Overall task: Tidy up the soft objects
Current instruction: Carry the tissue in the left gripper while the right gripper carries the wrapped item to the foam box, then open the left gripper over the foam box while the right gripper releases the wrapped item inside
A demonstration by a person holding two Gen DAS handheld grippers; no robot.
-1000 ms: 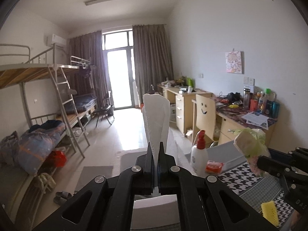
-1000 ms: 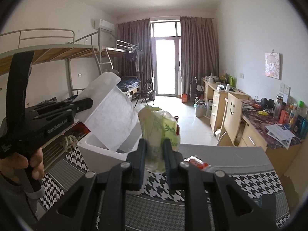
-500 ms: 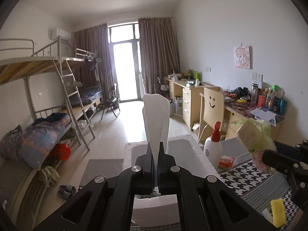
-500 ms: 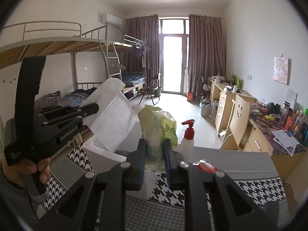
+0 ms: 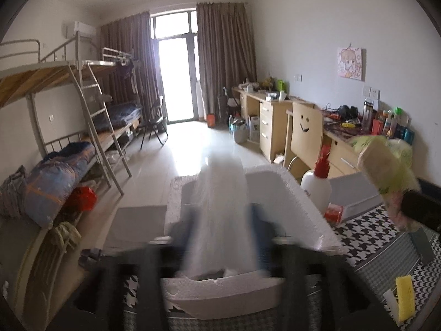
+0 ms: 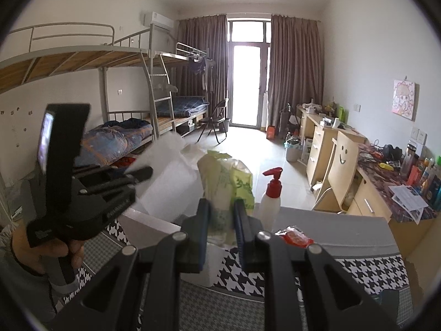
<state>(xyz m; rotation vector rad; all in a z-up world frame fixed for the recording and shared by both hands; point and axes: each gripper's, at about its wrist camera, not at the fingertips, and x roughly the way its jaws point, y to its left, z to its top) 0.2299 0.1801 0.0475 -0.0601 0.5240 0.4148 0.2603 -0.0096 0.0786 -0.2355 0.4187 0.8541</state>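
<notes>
My left gripper (image 5: 223,220) is blurred by motion, with its fingers spread wider than before around a white foam sheet (image 5: 220,209) that stands over the open white foam box (image 5: 303,207). In the right wrist view the left gripper (image 6: 143,173) still touches the sheet (image 6: 168,182). My right gripper (image 6: 222,215) is shut on a green and white plastic pack of tissues (image 6: 226,182), held up above the table; it also shows in the left wrist view (image 5: 386,162).
A white pump bottle with a red top (image 6: 271,198), a red packet (image 6: 295,235) and a grey tray (image 5: 350,195) stand behind the box on the houndstooth tablecloth (image 6: 366,273). A yellow sponge (image 5: 403,295) lies at the right. Bunk beds stand at the left, desks at the right.
The left gripper has tipped down toward the foam box and its jaws have spread around the foam sheet. The right gripper with the tissue pack has stayed nearly still.
</notes>
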